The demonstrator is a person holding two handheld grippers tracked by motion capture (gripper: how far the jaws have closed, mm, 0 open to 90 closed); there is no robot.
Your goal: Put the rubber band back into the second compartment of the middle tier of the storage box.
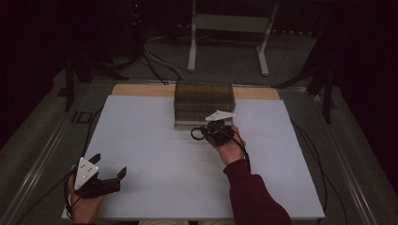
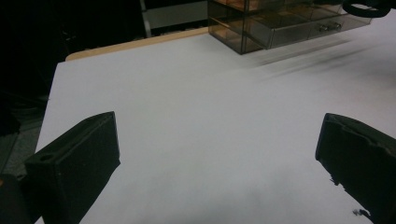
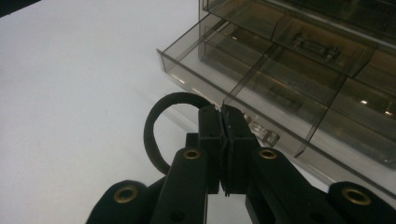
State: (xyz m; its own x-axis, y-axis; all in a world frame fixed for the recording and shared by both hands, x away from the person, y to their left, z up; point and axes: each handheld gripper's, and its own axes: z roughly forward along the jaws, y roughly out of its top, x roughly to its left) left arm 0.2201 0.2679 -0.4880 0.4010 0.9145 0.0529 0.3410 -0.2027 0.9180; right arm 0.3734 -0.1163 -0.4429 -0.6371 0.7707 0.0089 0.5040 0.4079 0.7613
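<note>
Two grippers are working here, and we are using the smoky drawer box (image 1: pixel 204 104) as our landmark. With the right gripper (image 3: pixel 222 122) we are pinching a black band (image 3: pixel 154 126), a loop of what looks like soft matte rubber or elastic, just in front of the box's lowest drawer (image 3: pixel 261 88). Its jaws are pressed together on one side of the loop, so most of the ring is curling free beside them. In the high view the right gripper (image 1: pixel 217 132) is sitting right at the front of the box, with the loop (image 1: pixel 197 134) sticking out toward the left.

We are judging the job as partly done: the drawer is already pulled out, its divided compartments are lying open, and the band is gripped and brought close. What we are still facing, as far as we can tell, is lifting the band over the drawer's front wall, letting go of it in a compartment, and pushing the drawer in.

We are holding the left gripper (image 1: pixel 109 174) well away from the box, near the front left corner of the white table (image 1: pixel 155 154), its jaws spread wide and carrying nothing. The box is hard, glossy, tinted clear plastic with square edges; the table sheet is smooth, pale and flat.
</note>
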